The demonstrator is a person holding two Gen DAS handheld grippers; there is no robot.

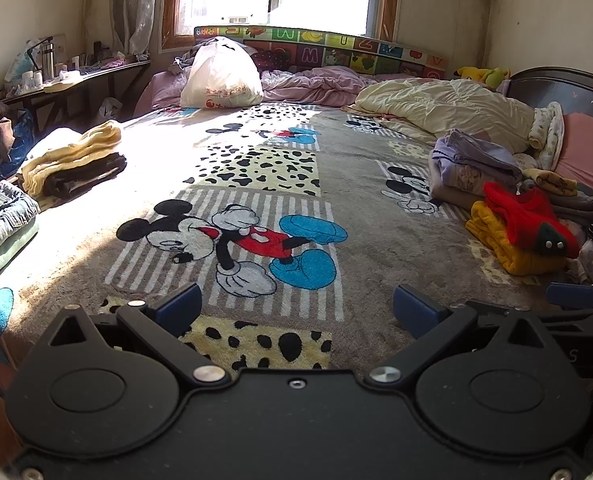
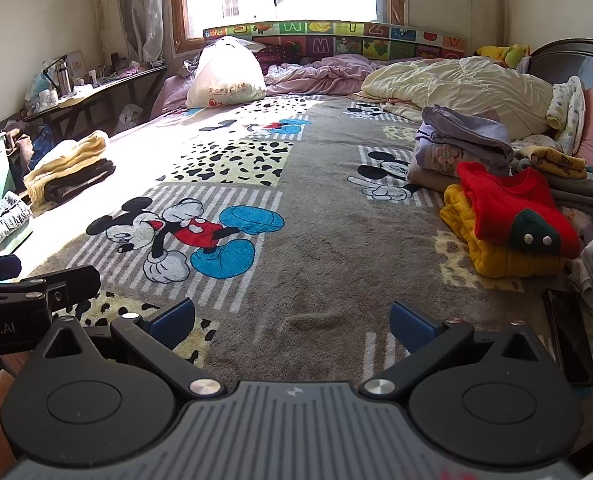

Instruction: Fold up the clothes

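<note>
Blanket (image 2: 316, 220) on the bed: plush, short-pile cloth, matt. Red sweater (image 2: 512, 204) and yellow one (image 2: 496, 256) near right: chunky knit. Jeans (image 1: 4, 208) near left: denim. Far white bag (image 1: 220, 68): glossy plastic. Window frame (image 2: 178, 8): wood. Both grippers' bodies, left gripper (image 1: 296, 310) and right gripper (image 2: 292, 322): matt black plastic, bright metal pivots, blue pads (image 2: 174, 320).

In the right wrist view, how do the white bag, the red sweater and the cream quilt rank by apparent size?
1. Cream quilt, largest.
2. Red sweater and white bag look alike; the sweater lies much nearer the camera, so I leave them unranked.
</note>
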